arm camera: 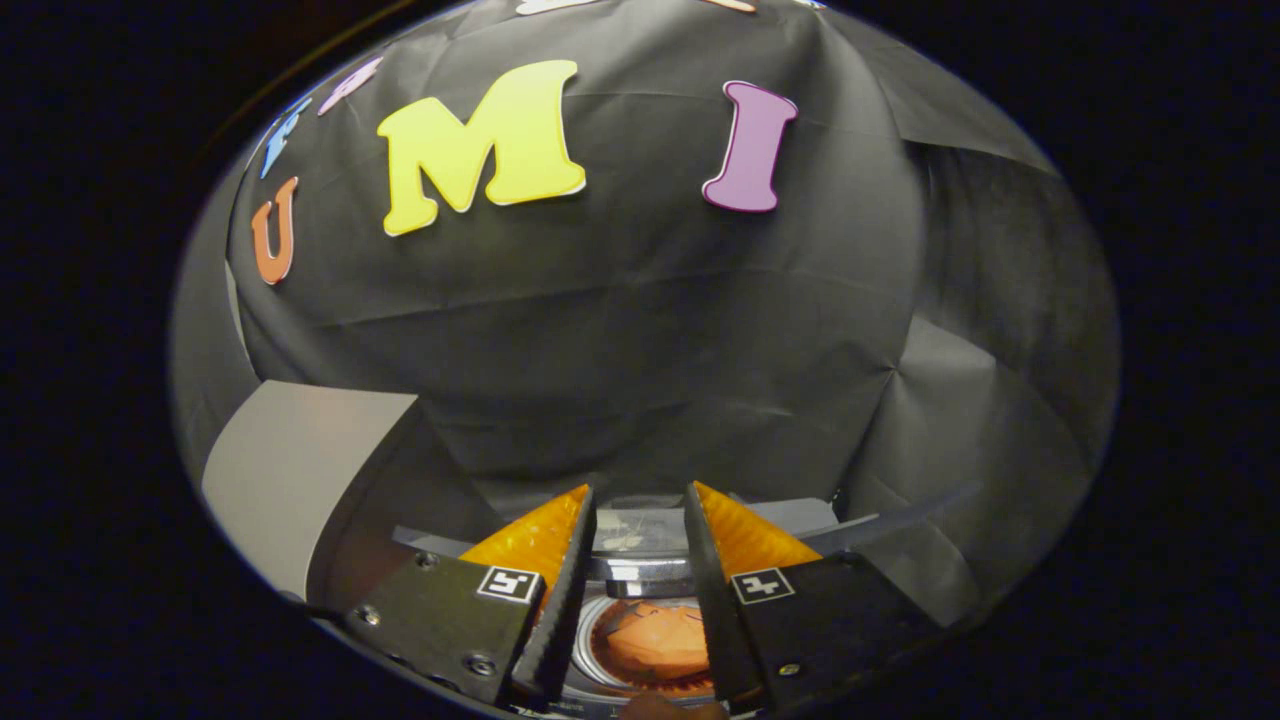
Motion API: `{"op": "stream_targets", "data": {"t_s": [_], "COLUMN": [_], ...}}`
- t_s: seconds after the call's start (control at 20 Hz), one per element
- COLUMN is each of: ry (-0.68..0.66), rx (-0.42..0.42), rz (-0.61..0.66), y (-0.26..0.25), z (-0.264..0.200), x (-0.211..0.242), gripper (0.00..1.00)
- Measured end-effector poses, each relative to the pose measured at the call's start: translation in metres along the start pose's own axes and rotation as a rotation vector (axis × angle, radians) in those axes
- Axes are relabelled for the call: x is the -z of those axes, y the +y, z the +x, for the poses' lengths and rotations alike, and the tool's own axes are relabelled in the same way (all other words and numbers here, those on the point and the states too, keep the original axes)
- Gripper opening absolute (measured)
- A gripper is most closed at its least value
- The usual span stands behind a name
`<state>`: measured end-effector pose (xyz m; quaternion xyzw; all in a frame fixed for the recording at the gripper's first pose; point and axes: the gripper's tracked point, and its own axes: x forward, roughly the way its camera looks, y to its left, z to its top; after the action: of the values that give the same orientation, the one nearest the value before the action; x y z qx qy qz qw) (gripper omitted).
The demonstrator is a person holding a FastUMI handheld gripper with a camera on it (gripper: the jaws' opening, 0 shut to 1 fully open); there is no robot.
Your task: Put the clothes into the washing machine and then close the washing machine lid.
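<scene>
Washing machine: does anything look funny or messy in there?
Nothing stands out. The orange clothes sit inside the washing machine drum, seen between the open gripper fingers. The lid stands raised just beyond them, not yet closed.

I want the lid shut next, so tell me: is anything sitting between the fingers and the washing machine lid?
Nothing visible does. The gripper is open with the raised lid just ahead between its fingers, and the orange clothes lie in the drum below.

Glossy metal rim (640,572) on washing machine; soft matt cloth clothes (655,640) inside drum; matt, creased cloth booth wall (640,350).
</scene>
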<state>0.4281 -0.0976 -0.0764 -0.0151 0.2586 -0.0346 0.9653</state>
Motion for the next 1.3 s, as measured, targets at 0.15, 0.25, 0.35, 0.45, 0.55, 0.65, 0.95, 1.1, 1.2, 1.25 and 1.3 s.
{"op": "stream_targets", "data": {"t_s": [0.15,0.25,0.35,0.45,0.55,0.65,0.95,1.1,1.2,1.25,1.3], "ry": [0.014,0.025,0.064,0.128,0.146,0.165,0.221,0.205,0.18,0.167,0.138], "rx": [0.013,0.018,0.027,0.046,0.048,0.061,0.1,0.139,0.146,0.142,0.139], "rz": [0.007,0.003,0.011,0.048,0.09,0.108,0.157,0.13,0.112,0.114,0.121], "y": [-0.001,0.0,-0.005,-0.013,-0.019,-0.026,-0.026,-0.02,-0.014,-0.008,-0.002], "z": [-0.012,-0.017,-0.026,-0.033,-0.038,-0.046,-0.079,-0.102,-0.122,-0.133,-0.146], "x": [0.017,0.03,0.051,0.075,0.091,0.105,0.14,0.148,0.151,0.153,0.148], "gripper": [0.56,0.56,0.56,0.57,0.57,0.57,0.58,0.58,0.58,0.58,0.58]}}
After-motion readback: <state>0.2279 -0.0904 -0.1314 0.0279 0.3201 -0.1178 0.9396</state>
